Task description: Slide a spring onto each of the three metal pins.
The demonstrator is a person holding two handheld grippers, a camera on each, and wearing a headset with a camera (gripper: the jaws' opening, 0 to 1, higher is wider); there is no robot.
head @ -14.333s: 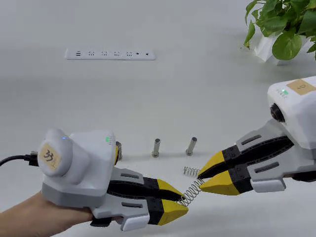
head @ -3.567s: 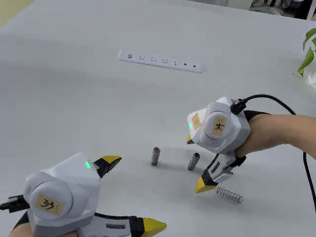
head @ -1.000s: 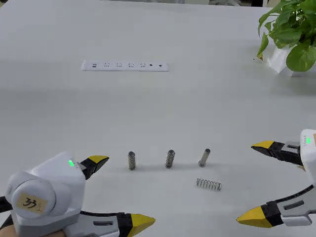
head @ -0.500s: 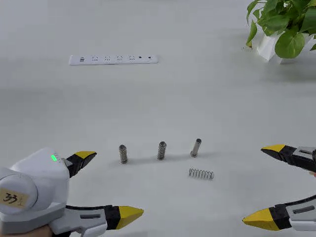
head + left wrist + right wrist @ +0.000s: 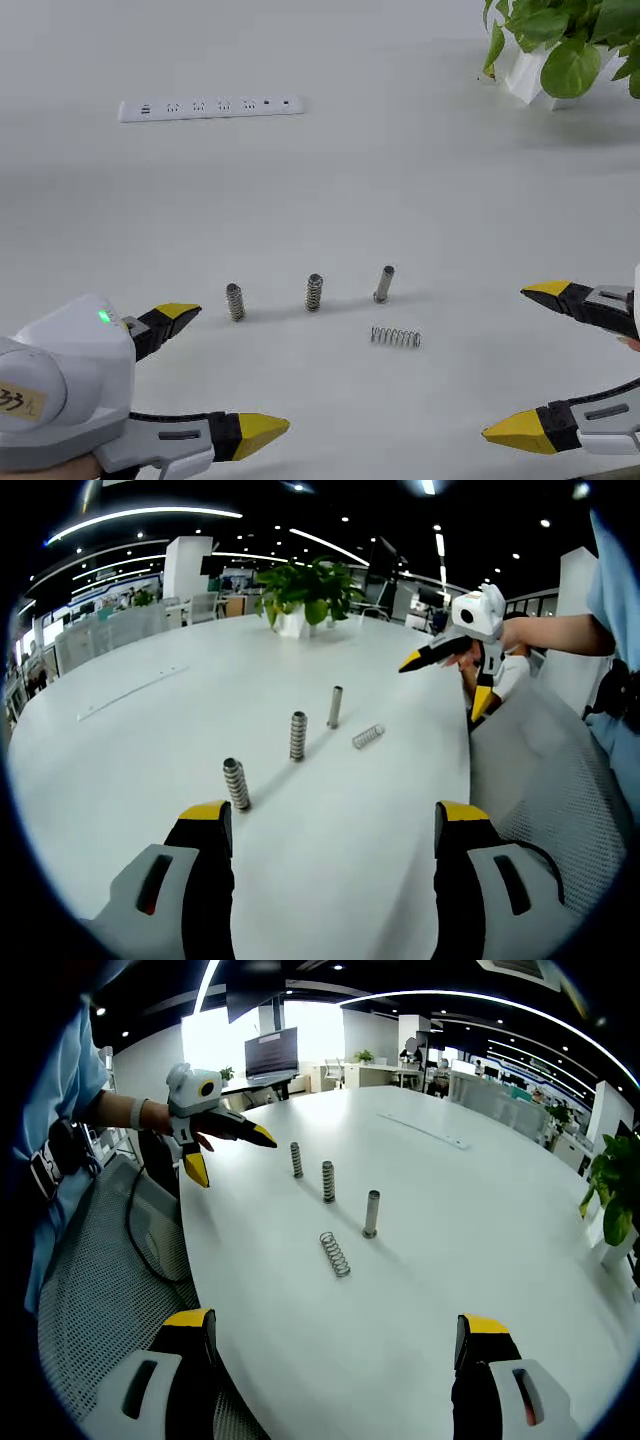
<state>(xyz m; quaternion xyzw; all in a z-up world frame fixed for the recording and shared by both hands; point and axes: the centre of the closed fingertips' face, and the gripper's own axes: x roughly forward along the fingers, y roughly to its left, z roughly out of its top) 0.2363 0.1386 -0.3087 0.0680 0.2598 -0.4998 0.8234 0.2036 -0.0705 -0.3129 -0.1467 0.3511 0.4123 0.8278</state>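
Three metal pins stand in a row on the white table. The left pin [image 5: 235, 301] and the middle pin [image 5: 314, 292] each wear a spring. The right pin [image 5: 384, 284] is bare. A loose spring [image 5: 396, 338] lies flat on the table just in front of the bare pin. My left gripper [image 5: 232, 372] is open at the lower left, short of the left pin, nothing between its yellow tips. My right gripper [image 5: 535, 362] is open at the lower right, apart from the loose spring. The same pins show in the left gripper view [image 5: 293, 736] and the right gripper view [image 5: 371, 1214].
A white power strip [image 5: 211, 108] lies at the back of the table. A potted plant [image 5: 555, 45] stands at the far right corner. In the right gripper view the table's near edge [image 5: 215, 1290] drops to a mesh chair seat [image 5: 100, 1290].
The head camera shifted, so the pins sit a little further left and higher in view. Both grippers stay open and low; the loose spring has not moved.
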